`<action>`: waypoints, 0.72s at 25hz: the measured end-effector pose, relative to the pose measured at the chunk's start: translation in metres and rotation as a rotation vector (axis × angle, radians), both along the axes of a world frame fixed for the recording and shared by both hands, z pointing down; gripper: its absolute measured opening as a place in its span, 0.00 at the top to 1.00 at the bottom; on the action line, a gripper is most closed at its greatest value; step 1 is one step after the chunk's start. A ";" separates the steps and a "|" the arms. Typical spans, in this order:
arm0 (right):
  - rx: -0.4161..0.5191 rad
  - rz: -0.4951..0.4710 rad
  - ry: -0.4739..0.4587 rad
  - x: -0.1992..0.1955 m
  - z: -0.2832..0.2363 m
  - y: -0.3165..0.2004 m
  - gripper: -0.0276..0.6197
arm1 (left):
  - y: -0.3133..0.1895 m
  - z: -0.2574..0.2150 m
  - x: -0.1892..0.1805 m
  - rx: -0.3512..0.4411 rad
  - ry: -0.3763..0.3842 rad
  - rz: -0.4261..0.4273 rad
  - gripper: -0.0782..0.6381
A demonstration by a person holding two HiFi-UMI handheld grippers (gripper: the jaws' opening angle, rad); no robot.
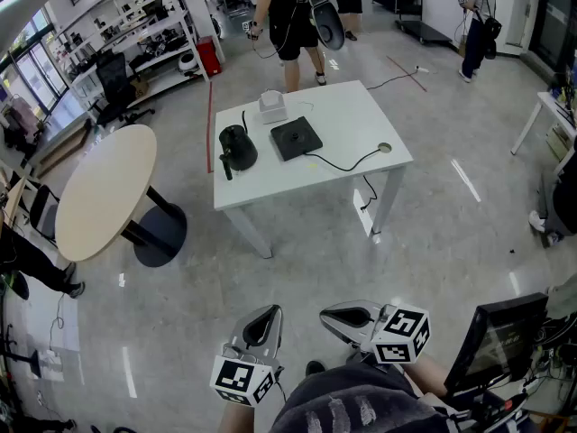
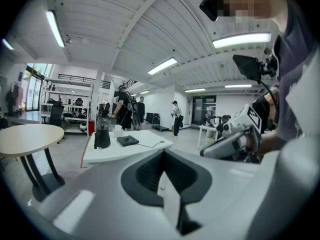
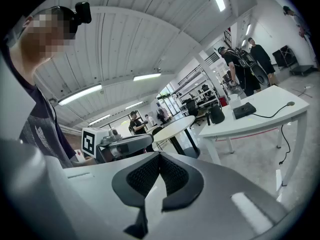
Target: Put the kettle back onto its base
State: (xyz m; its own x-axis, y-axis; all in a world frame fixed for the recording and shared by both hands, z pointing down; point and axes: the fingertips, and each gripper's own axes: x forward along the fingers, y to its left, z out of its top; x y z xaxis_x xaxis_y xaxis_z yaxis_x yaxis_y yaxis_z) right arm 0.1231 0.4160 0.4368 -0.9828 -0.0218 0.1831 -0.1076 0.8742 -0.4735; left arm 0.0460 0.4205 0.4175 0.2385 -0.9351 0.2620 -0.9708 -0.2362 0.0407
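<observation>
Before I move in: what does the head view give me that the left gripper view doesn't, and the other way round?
Only head view: the left gripper from above with its marker cube, and a monitor.
Only left gripper view: that gripper's jaws shut together with nothing between, and the ceiling lights.
Both: the kettle standing beside its base, not on it, on the white table; the round table; the right gripper.

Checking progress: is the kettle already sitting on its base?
No, the kettle stands on the table beside the black base, not on it.
</observation>
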 end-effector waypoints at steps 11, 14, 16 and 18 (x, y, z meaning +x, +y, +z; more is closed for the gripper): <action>-0.049 -0.030 0.009 0.064 0.019 -0.070 0.95 | -0.079 0.007 0.060 -0.029 -0.033 -0.024 0.89; -0.039 -0.056 0.011 0.074 0.020 -0.083 0.95 | -0.099 0.008 0.077 -0.035 -0.049 -0.022 0.89; -0.042 -0.059 0.007 0.080 0.021 -0.093 0.95 | -0.112 0.006 0.088 -0.030 -0.066 -0.006 0.89; -0.054 -0.050 -0.004 0.084 0.022 -0.103 0.95 | -0.122 0.005 0.095 -0.031 -0.086 0.009 0.89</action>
State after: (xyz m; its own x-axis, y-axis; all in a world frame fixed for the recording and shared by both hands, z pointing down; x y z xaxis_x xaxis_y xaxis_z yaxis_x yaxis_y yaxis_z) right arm 0.2069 0.3134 0.4585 -0.9832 0.0372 0.1789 -0.0624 0.8517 -0.5203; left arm 0.1405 0.2987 0.4230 0.2221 -0.9243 0.3103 -0.9690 -0.2446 -0.0352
